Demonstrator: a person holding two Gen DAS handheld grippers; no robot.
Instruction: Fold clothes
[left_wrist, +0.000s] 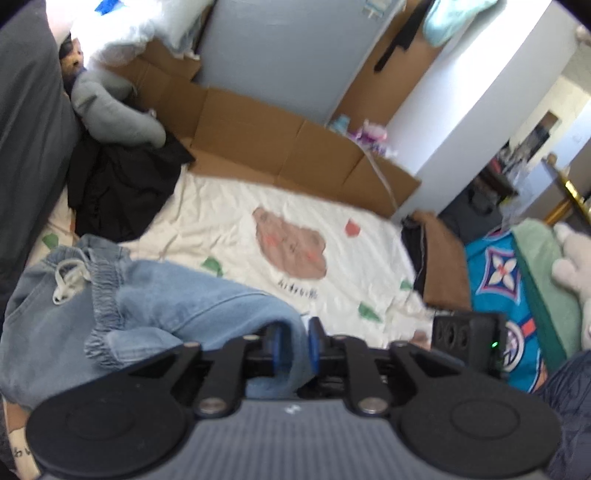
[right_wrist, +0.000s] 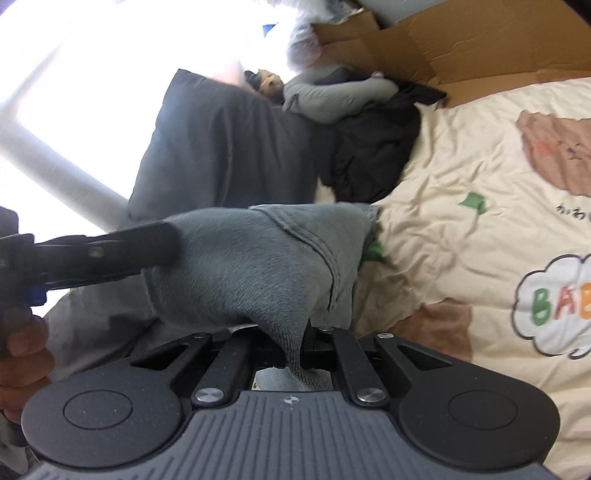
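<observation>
Denim drawstring pants (left_wrist: 110, 295) lay bunched at lower left on the bedsheet (left_wrist: 229, 229); your left gripper (left_wrist: 293, 345) pinched their hem, right gripper (right_wrist: 306, 332) pinched the same cloth. Soft, weighty; hold seams.

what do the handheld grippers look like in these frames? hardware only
Both match. Left gripper: black linkage arms with silver pivot screws, blue pads on the jaws, grey ribbed body flanked by round black discs, small white mark. Right gripper: same build. A black unit with a green LED shows in the left view.
</observation>
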